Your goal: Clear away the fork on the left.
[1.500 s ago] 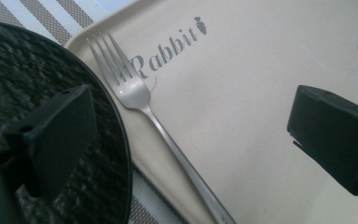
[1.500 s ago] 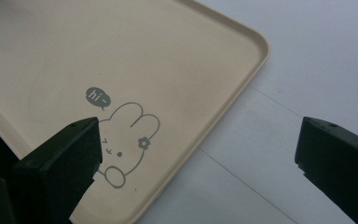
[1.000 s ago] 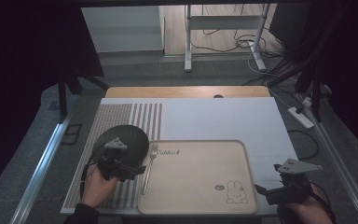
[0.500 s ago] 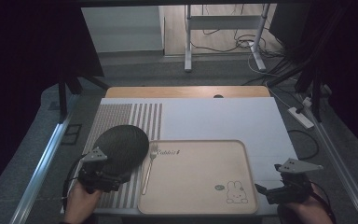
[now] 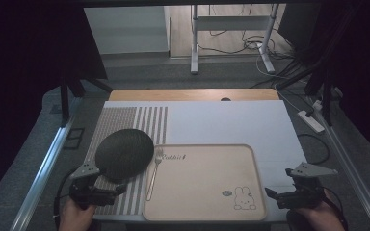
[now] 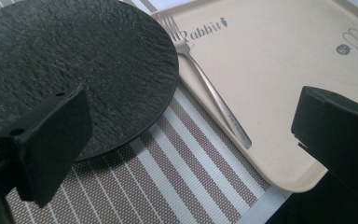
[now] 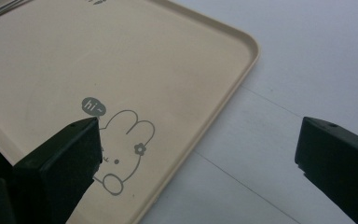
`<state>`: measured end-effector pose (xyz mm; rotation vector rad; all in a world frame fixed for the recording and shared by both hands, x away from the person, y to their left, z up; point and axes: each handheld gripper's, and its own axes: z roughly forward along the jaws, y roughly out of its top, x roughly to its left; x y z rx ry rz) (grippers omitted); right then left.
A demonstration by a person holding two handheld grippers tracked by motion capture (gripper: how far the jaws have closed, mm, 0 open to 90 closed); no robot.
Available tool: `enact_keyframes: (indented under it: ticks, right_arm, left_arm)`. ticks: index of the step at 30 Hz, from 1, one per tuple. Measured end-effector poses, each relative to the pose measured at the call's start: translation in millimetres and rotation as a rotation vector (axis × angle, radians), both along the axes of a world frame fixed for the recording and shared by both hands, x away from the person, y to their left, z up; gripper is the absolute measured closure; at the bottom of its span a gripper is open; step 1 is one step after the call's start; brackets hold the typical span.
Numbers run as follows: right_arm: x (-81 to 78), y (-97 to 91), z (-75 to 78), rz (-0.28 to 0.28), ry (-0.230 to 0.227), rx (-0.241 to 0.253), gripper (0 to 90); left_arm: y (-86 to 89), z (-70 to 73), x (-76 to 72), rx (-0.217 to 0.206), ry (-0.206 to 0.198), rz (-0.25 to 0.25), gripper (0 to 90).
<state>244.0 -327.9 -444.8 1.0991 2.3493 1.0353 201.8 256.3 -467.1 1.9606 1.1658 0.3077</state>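
Tray (image 5: 207,183) as reference. Black plate (image 5: 124,154) lies just off its left edge on the striped mat (image 5: 139,120), rim overlapping the fork (image 5: 152,178) tines; the fork lies along the tray's left rim. Left gripper (image 5: 107,192) jaws wide apart, empty, near the plate's near edge, not touching. Right gripper (image 5: 275,196) jaws also spread, empty, at the tray's right near corner by the rabbit print.

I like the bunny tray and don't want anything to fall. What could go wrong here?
1. The black plate lies partly over the fork's tines. Lifting or sliding the plate might drag the fork.
2. The fork's handle rests over the tray's left rim, so a bump from the open left tool could flick it off.
3. The tray's front edge sits near the table edge. The right tool could nudge it off.
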Motion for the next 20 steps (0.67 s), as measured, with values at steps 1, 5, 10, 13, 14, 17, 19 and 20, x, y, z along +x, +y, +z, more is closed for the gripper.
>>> enact_keyframes:
  ticks: [1,5,10,13,14,17,19,20]
  right_arm:
    - [-0.1,-0.3,0.2,-0.003,-0.002,0.002,1.2]
    - [-0.3,-2.5,1.1,-0.018,-0.007,0.012,1.2]
    - [-0.2,-5.5,1.2,-0.034,-0.02,0.004,1.2]
    - [-0.3,-7.3,1.4,-0.044,-0.022,-0.002,1.2]
    - [-0.2,-7.2,1.4,-0.043,-0.021,-0.003,1.2]
    - [-0.3,-6.0,1.1,-0.037,-0.02,-0.013,1.2]
    - [-0.2,-5.5,0.7,-0.035,-0.02,-0.015,1.2]
    - [-0.1,-5.3,0.2,-0.03,-0.016,-0.024,1.2]
  left_arm:
    - [1.1,-0.2,-1.8,-0.001,-0.006,0.001,0.0]
    - [4.4,-1.4,-9.0,0.014,-0.016,0.014,0.0]
    - [5.8,-3.4,-15.0,0.051,-0.018,0.027,0.0]
    - [5.8,-4.6,-19.5,0.078,-0.017,0.038,0.0]
    - [6.1,-4.5,-20.5,0.076,-0.019,0.044,0.0]
    - [8.3,-4.9,-20.6,0.06,-0.011,0.053,0.0]
    - [8.9,-5.0,-20.1,0.053,-0.008,0.056,0.0]
    - [9.4,-4.9,-19.3,0.049,-0.004,0.057,0.0]
